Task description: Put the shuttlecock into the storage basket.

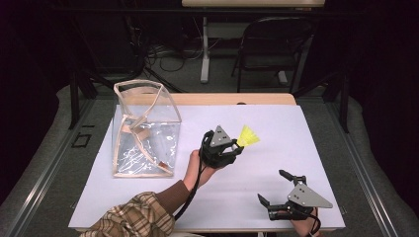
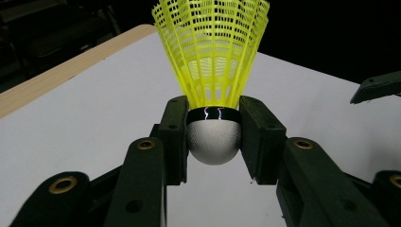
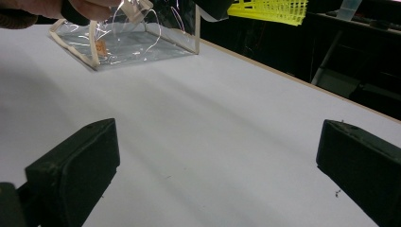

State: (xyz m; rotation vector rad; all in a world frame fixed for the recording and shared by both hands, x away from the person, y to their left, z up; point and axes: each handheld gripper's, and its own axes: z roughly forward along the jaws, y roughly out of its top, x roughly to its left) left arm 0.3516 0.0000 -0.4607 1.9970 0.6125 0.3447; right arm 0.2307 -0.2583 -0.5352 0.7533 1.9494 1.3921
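The right gripper (image 1: 273,188) waits at the near edge of the counter (image 1: 276,128), its fingers (image 3: 75,170) wide apart on nothing; the left gripper (image 1: 238,146) has its fingers clamped on the shuttlecock (image 2: 213,137), lifted above the counter; the pickup seems done; carrying it into the transparent bag (image 1: 146,128) probably remains.
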